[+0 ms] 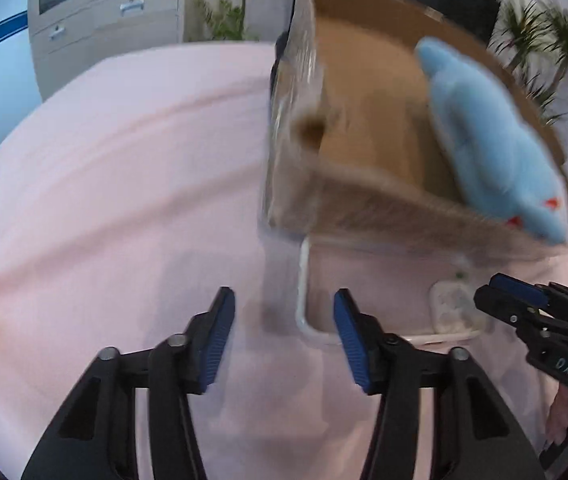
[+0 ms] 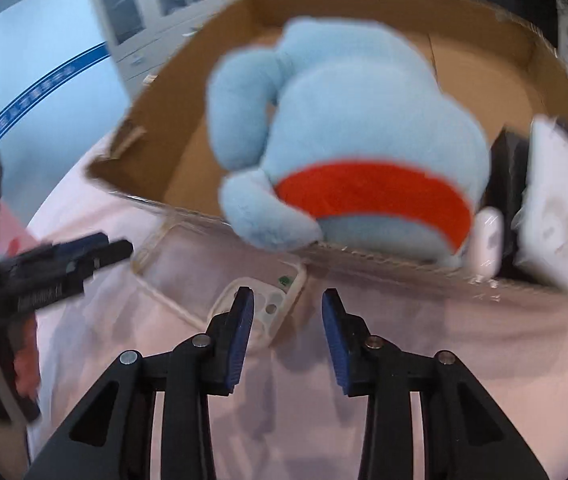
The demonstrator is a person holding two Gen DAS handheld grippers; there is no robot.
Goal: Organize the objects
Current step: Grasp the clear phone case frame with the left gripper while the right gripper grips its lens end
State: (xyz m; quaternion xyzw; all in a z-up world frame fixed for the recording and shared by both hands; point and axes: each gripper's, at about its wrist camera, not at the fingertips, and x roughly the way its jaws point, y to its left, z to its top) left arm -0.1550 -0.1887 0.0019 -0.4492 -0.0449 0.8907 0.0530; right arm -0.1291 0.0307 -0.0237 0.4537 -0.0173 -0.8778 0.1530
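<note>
An open cardboard box [image 1: 368, 92] stands on the pink cloth; it also shows in the right wrist view [image 2: 187, 92]. A light-blue plush toy [image 2: 348, 128] with a red mouth lies inside it, also seen in the left wrist view [image 1: 492, 140]. A clear phone case [image 2: 219, 272] lies flat on the cloth against the box front; it also shows in the left wrist view [image 1: 368, 292]. My left gripper [image 1: 284, 340] is open and empty, near the case's left end. My right gripper [image 2: 288, 332] is open and empty, just short of the case's camera corner.
A white flat packet [image 2: 556, 208], a small white case [image 2: 488, 240] and a dark object [image 2: 504, 172] stand in the box's right end. The pink cloth [image 1: 115, 184] covers the table. A grey cabinet [image 1: 103, 12] and potted plants [image 1: 556, 40] are behind.
</note>
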